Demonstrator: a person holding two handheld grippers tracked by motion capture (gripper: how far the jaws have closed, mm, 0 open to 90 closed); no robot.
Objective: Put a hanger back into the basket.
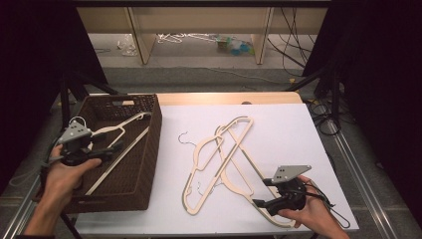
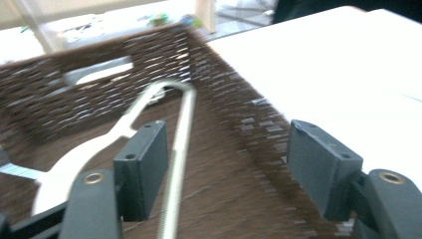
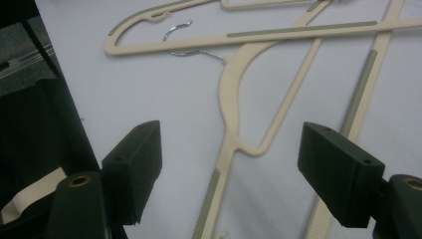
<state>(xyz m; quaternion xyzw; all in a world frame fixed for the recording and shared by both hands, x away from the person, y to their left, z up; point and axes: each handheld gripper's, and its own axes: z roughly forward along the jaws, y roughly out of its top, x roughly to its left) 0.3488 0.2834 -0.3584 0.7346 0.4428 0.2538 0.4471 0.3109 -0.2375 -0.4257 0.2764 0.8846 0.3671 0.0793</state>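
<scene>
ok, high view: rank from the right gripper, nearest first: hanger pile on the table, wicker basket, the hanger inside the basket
1. hanger pile: on the white table, its lower end right by the right gripper.
2. wicker basket: at the table's left, beyond the pile.
3. hanger in the basket: farthest, behind the basket's near wall, by the left gripper.

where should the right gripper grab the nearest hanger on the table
Probably the hanger at its narrow neck below the metal hook, coming straight down from above. It lies flat on the white table, and there the right gripper, jaws open, already straddles the thin strip.
</scene>
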